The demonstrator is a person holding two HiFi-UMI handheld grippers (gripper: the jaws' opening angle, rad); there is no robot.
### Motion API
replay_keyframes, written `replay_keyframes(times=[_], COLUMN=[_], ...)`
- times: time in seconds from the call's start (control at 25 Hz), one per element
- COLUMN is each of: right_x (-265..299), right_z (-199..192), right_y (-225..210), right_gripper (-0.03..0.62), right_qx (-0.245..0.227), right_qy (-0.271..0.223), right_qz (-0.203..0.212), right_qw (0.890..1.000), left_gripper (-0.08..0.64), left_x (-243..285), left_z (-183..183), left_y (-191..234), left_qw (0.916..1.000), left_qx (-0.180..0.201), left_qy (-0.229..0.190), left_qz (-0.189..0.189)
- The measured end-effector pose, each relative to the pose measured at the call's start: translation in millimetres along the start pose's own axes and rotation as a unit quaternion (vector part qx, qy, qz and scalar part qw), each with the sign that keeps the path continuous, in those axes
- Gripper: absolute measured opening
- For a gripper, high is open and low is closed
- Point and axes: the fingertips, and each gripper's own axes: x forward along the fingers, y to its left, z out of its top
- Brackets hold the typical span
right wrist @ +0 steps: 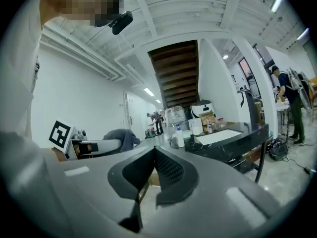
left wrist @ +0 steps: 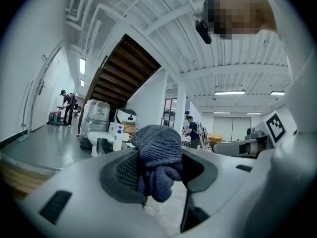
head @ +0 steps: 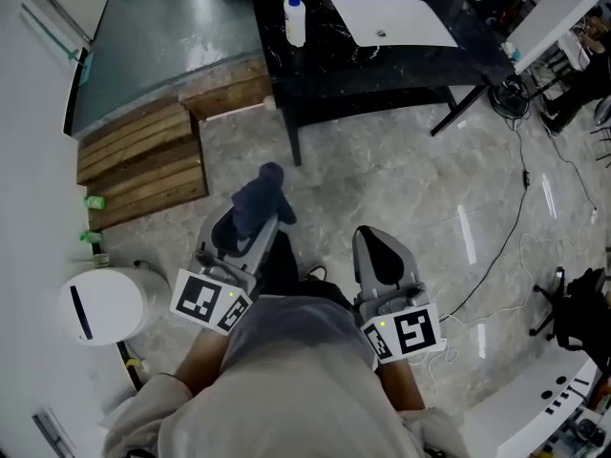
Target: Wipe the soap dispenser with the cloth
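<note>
Cloth (left wrist: 157, 155) pinched between left gripper (left wrist: 156, 170) fingers (left wrist: 124, 172); soap dispenser (head: 295, 19) well apart.

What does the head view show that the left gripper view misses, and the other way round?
Only the head view: the white sink in the black table and the round white bin. Only the left gripper view: the dark stair underside and ceiling lights. Both: the blue cloth pinched in the left tool, and the soap dispenser.

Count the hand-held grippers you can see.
2. The left hand-held gripper, lower left in the head view, is shut on the dark cloth; the right hand-held gripper, just beside it, is shut and empty. None seem hidden.
</note>
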Motion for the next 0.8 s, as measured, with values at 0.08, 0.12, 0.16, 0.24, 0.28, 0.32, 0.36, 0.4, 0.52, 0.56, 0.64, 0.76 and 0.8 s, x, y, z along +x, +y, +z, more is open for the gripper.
replay_keyframes(times=[0.08,0.12,0.16,0.24,0.28,0.32,0.36,0.4,0.52,0.56,0.64,0.76,0.8], right_x=[8.8,13.7,19.0,30.9,37.4,44.0,50.5,56.9,75.6,81.4,92.7,109.8,115.2], right_z=[0.5,0.8,1.2,2.6,3.7,4.9,6.1,7.2,10.3,11.5,14.3,17.7,18.6], right_y=[-1.4,-1.6,-1.6,-2.5,-3.5,-4.6,-5.3,-5.5,-4.4,-4.1,-4.2,-7.4,-9.2], right_gripper=[0.002,0.003,0.003,0.003,0.003,0.003,0.003,0.003,0.003,0.003,0.003,0.011,0.011], right_qx=[0.001,0.002,0.003,0.003,0.003,0.002,0.001,0.001,-0.004,-0.006,-0.008,-0.008,-0.009], right_qy=[0.000,0.000,0.000,0.001,0.001,0.002,0.003,0.004,0.008,0.009,0.011,0.015,0.017], right_qz=[0.001,0.004,0.007,0.012,0.014,0.015,0.017,0.020,0.027,0.028,0.031,0.035,0.035], right_qw=[1.000,1.000,1.000,1.000,1.000,1.000,1.000,1.000,1.000,1.000,0.999,0.999,0.999], left_gripper=[0.179,0.179,0.179,0.179,0.179,0.179,0.179,0.179,0.179,0.179,0.179,0.179,0.179], left_x=[3.9,5.8,7.8,12.6,15.5,18.7,22.0,25.2,34.8,37.9,44.2,55.1,59.2], left_z=[1.1,2.0,3.0,5.1,6.1,7.2,8.5,9.9,13.6,14.4,16.5,19.0,19.3], left_y=[4.9,7.8,10.9,18.1,22.1,26.3,30.5,34.6,46.6,50.8,59.9,73.2,77.2], left_qw=[1.0000,1.0000,1.0000,1.0000,1.0000,1.0000,1.0000,1.0000,1.0000,1.0000,0.9999,0.9999,0.9999], left_qx=[-0.001,-0.001,-0.001,0.000,-0.001,-0.001,-0.002,-0.003,-0.005,-0.006,-0.010,-0.014,-0.016], left_qy=[0.001,0.002,0.002,0.002,0.002,0.002,0.002,0.002,0.001,0.001,0.000,0.000,0.001], left_qz=[0.002,0.003,0.004,0.005,0.006,0.006,0.006,0.006,0.004,0.004,0.004,0.004,0.004])
